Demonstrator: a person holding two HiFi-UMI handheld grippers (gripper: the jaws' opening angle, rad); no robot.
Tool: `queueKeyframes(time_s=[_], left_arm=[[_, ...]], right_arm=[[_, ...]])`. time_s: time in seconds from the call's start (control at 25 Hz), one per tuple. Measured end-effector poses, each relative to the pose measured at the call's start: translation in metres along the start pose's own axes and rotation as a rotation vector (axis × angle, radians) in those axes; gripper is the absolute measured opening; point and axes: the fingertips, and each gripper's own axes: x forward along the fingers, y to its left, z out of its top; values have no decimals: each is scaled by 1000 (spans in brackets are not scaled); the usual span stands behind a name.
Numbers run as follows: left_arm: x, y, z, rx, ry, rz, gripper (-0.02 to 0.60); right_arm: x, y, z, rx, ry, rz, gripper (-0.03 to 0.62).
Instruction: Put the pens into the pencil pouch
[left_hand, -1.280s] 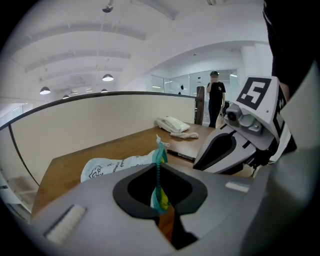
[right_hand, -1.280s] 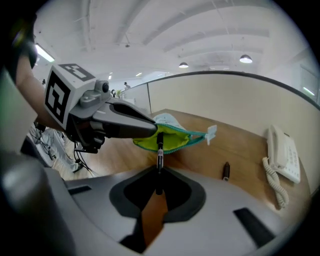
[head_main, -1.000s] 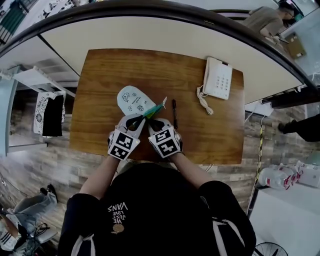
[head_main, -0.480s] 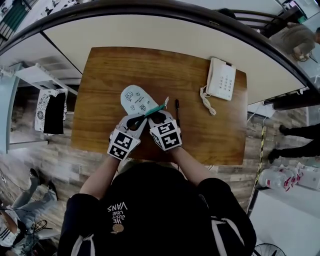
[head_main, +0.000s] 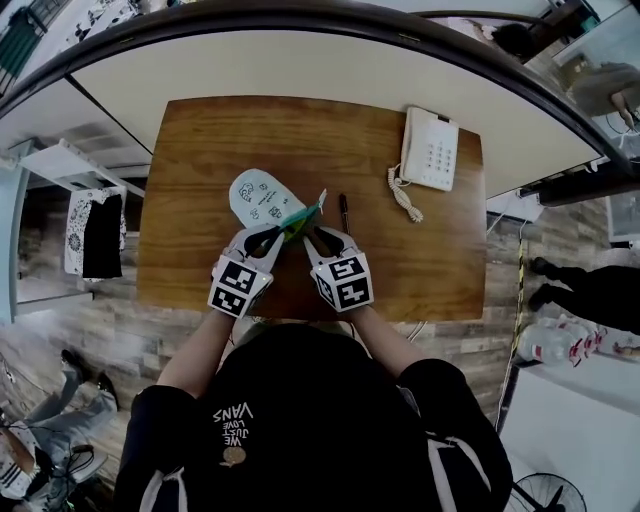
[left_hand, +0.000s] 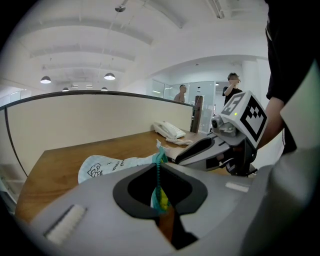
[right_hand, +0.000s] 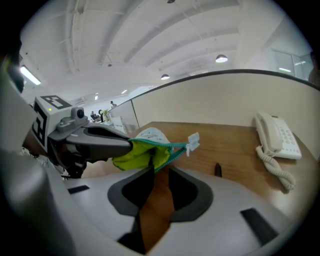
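The white printed pencil pouch (head_main: 258, 196) lies mid-table, its mouth with the teal zipper (head_main: 300, 213) lifted toward me. My left gripper (head_main: 272, 236) is shut on the zipper edge (left_hand: 159, 165), and the yellow-green lining (right_hand: 142, 154) shows in the mouth. My right gripper (head_main: 314, 234) is at the mouth's right side. Its jaws are opening (right_hand: 160, 167); bare wood shows between them, and the zipper runs just past the tips. A black pen (head_main: 343, 212) lies on the table to the right of the pouch, also in the right gripper view (right_hand: 218, 170).
A white desk phone (head_main: 432, 150) with a coiled cord (head_main: 404, 198) sits at the far right of the wooden table (head_main: 220, 140). A curved partition wall (head_main: 300, 60) runs behind the table. The person's torso is at the near edge.
My right gripper has shifted a little to the right, away from the pouch mouth, and its jaws have parted. The left gripper and the pouch have stayed put.
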Motion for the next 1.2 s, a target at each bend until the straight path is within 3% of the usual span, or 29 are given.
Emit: queueKeyframes(time_s=[0.56, 0.96, 1.2], left_arm=[[6, 5, 2, -27, -2, 12, 29], [3, 5, 6, -41, -6, 31, 30], [1, 5, 6, -48, -9, 32, 30]], right_arm=[[-39, -73, -65, 63, 109, -261, 64], [-28, -79, -92, 64, 179, -277, 75], [-26, -83, -89, 13, 156, -296, 71]])
